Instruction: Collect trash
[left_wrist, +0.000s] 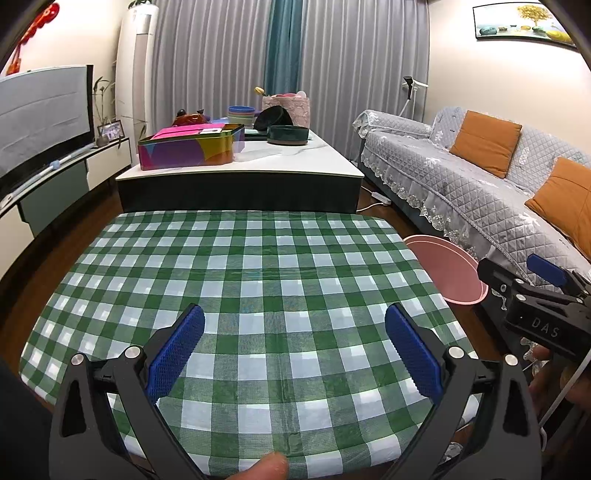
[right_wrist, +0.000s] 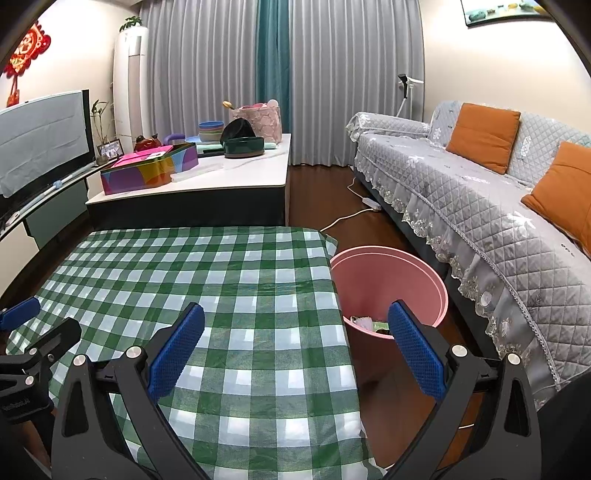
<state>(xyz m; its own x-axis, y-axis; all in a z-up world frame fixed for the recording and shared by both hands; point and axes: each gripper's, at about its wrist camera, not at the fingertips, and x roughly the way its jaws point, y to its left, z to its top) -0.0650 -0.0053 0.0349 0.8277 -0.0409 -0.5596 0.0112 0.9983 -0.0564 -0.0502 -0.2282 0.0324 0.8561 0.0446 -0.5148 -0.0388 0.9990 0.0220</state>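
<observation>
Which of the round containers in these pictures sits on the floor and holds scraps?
The pink bin does: it stands on the floor between the checked table and the sofa, scraps at its bottom. The dark green bowl and stacked bowls sit on the far table.

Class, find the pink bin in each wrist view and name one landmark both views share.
Left wrist view: the pink bin sits at right-centre, on the floor beside the checked table, partly hidden behind the right gripper.
Right wrist view: the pink bin is at centre-right, with trash inside.
Shared landmark: the green checked tablecloth.
</observation>
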